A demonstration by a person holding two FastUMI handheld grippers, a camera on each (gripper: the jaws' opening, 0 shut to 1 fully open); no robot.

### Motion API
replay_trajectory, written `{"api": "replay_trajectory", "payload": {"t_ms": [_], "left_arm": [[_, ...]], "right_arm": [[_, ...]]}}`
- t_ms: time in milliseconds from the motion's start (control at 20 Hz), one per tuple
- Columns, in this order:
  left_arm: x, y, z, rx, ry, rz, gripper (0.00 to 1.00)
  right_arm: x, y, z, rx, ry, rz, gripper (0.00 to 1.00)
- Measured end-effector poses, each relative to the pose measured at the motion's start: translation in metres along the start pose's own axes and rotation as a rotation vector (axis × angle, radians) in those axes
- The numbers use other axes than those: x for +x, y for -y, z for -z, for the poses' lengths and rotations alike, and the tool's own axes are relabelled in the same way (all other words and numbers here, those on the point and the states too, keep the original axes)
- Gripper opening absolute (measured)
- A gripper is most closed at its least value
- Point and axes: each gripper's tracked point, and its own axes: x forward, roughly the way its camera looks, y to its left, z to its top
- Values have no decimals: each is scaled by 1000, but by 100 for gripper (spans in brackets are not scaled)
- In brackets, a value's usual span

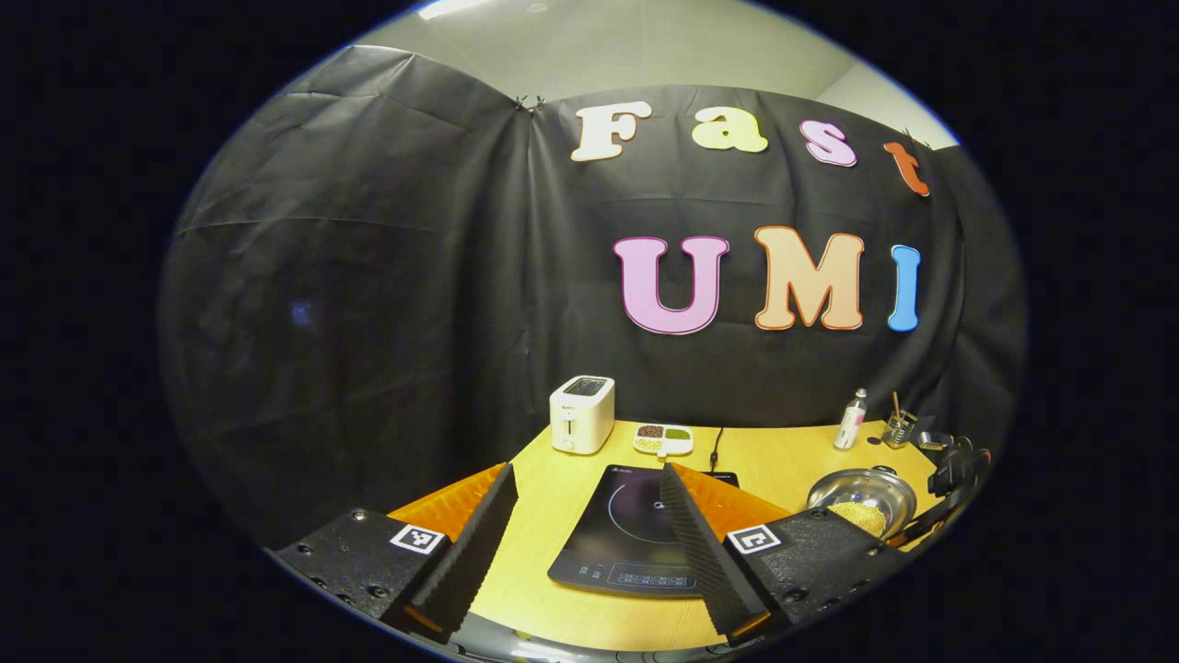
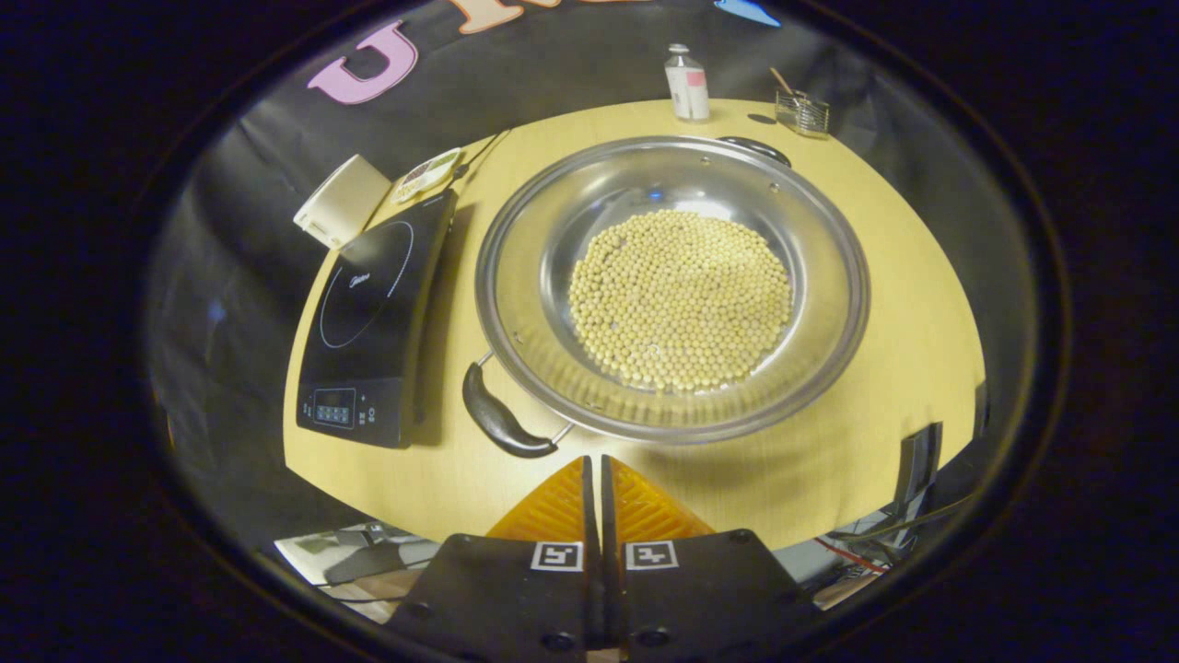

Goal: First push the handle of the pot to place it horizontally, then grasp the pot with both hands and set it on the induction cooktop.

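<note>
Little of the job looks done: the pot (image 2: 672, 285), holding a layer of pale beans (image 2: 682, 299), sits on the bench (image 2: 921, 313) just beside the induction cooktop (image 2: 373, 322), and its near black handle (image 2: 502, 424) lies at a slant. The right gripper (image 2: 594, 479) hovers close to that handle with its fingers pressed together, which suggests the push is only about to start. The left gripper (image 1: 585, 534) hangs over the cooktop with fingers wide apart and empty, so squaring the handle, the two-handed grasp and the lift are all left.
</note>
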Motion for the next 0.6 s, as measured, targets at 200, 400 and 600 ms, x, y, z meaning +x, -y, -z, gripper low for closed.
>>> {"api": "replay_trajectory", "payload": {"t_ms": [200,400,600], "left_arm": [[0,-4,3,-18,-3,-15,92],[1,-6,4,-20,-3,-19,93],[3,-5,5,-23,-3,-15,92]], "right_arm": [[10,-3,-6,-19,-9,9,0],[12,-11,-9,-25,-10,-1,0],[17,-26,-12,-5,-20,-24,2]]}}
